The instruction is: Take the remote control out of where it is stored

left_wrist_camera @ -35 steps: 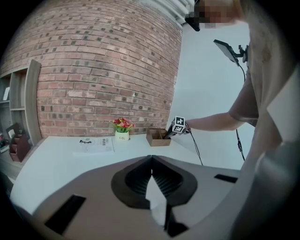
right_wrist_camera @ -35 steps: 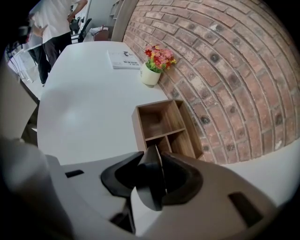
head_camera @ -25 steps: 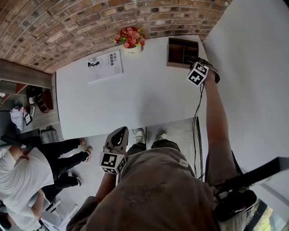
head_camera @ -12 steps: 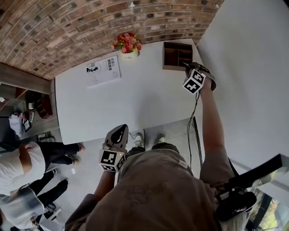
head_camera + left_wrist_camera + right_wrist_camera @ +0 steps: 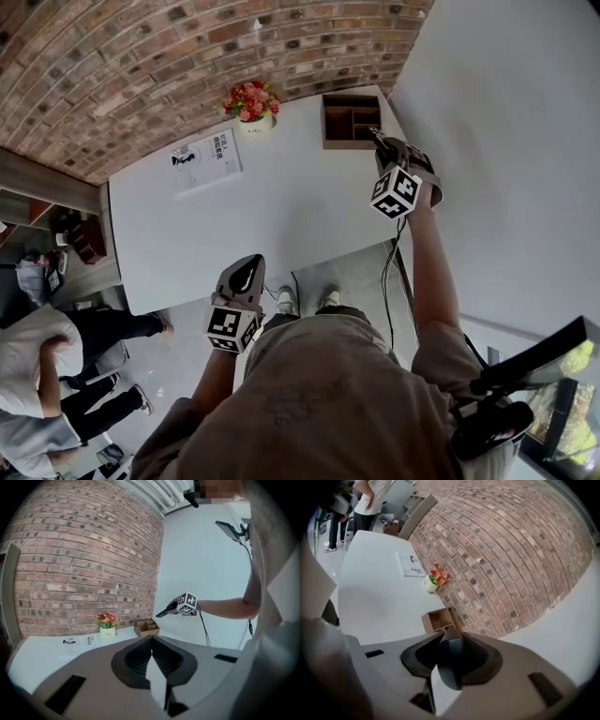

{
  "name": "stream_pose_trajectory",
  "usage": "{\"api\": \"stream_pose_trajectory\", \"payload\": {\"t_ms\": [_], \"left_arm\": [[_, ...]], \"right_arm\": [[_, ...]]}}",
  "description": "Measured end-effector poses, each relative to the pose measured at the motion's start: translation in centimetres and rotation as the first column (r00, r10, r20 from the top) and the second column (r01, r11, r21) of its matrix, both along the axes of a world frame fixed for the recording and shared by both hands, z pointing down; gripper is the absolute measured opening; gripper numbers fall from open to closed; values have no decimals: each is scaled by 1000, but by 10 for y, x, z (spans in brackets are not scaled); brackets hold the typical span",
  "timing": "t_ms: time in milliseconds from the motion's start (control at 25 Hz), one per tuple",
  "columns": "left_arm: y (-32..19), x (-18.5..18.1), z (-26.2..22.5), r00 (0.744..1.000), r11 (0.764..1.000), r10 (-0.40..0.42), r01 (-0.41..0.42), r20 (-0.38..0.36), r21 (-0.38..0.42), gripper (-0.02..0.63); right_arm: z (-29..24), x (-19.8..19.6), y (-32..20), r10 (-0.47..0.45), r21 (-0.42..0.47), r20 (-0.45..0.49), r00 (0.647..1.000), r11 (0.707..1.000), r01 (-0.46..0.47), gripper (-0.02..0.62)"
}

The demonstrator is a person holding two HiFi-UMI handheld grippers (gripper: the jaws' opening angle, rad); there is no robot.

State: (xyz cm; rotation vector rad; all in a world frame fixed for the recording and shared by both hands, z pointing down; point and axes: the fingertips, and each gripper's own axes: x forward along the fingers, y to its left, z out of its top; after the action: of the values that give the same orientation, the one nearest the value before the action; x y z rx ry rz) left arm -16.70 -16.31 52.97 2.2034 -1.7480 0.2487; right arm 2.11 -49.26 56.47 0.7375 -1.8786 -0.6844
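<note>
Remote control [image 5: 450, 665] is out (nearly done), clamped in right gripper [image 5: 382, 142] above the tabletop's far-right-corner box [image 5: 351, 120]; left gripper [image 5: 246, 277] closed, empty.

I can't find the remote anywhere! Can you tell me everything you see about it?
The remote control is a slim, dark grey bar, plastic-looking. The right gripper has its jaws pinching the remote's sides, and its end pokes out past them. It is in the air, tilted downward, outside the wooden box on the white table. No buttons show.
</note>
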Motion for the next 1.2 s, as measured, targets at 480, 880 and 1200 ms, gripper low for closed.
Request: {"api": "stream_pose_trajectory", "payload": {"t_ms": [480,880,1200], "left_arm": [[-20,25,-36,988,983,125,-136,87,125,12],[-21,9,-84,993,969,85,-101,82,225,12],[-32,-6,-117,993,941,44,-78,108,330,12]], "right_arm": [[-123,14,94,-105,369,162,981,929,38,121],[-227,47,170,-165,504,446,880,858,-95,120],[-253,80,217,-160,516,513,843,843,-154,120]]}}
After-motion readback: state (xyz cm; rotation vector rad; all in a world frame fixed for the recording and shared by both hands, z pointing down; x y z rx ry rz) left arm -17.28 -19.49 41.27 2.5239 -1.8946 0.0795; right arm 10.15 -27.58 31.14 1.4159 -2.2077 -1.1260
